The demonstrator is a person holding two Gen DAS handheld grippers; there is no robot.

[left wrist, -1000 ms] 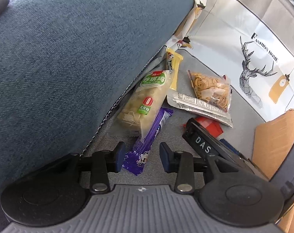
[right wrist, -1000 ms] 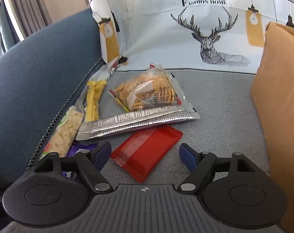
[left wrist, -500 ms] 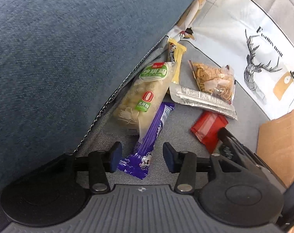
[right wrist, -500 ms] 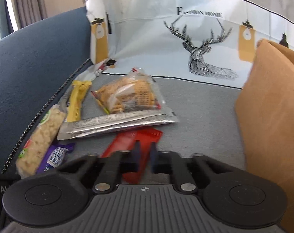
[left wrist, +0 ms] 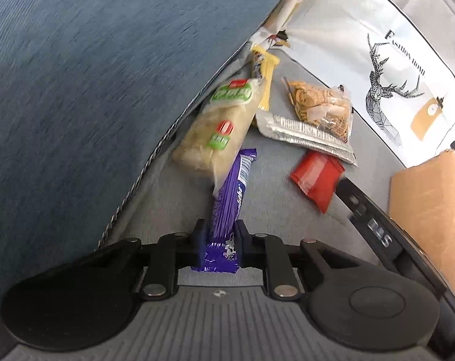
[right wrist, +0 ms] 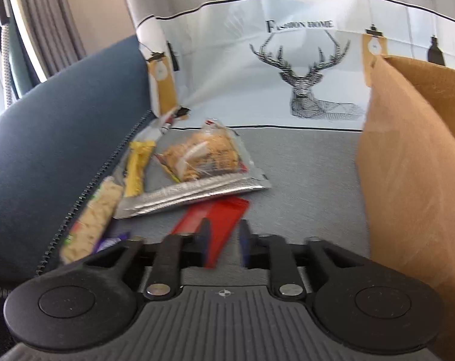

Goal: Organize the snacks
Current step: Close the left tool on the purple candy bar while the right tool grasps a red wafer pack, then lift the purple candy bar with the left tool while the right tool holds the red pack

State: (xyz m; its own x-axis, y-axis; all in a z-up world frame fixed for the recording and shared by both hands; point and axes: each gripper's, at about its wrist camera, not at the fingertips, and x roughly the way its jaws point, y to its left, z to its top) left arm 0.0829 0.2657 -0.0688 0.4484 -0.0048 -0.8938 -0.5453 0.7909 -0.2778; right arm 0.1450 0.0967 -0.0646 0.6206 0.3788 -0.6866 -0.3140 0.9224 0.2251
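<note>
Several wrapped snacks lie on a grey cushion. My left gripper (left wrist: 220, 228) is shut on the near end of a purple bar (left wrist: 232, 192), which points away from me. A red packet (right wrist: 215, 213) sits between the jaws of my right gripper (right wrist: 223, 231). Those jaws are opening: the packet lies against the left finger, and grey fabric shows beside the right one. In the left wrist view the red packet (left wrist: 316, 177) lies crumpled at the tip of the right gripper's dark finger (left wrist: 362, 207).
A clear packet with green labels (left wrist: 215, 126), a yellow stick (left wrist: 266, 72), a cookie bag (left wrist: 317, 105) and a silver sachet (left wrist: 305, 132) lie beyond. A blue cushion (left wrist: 92, 90) rises on the left, a cardboard box (right wrist: 407, 180) stands on the right, and a deer-print cloth (right wrist: 287, 69) hangs behind.
My left gripper has closed on the purple bar. My right gripper closed on the red packet, then parted again, and the packet has shifted and creased.
</note>
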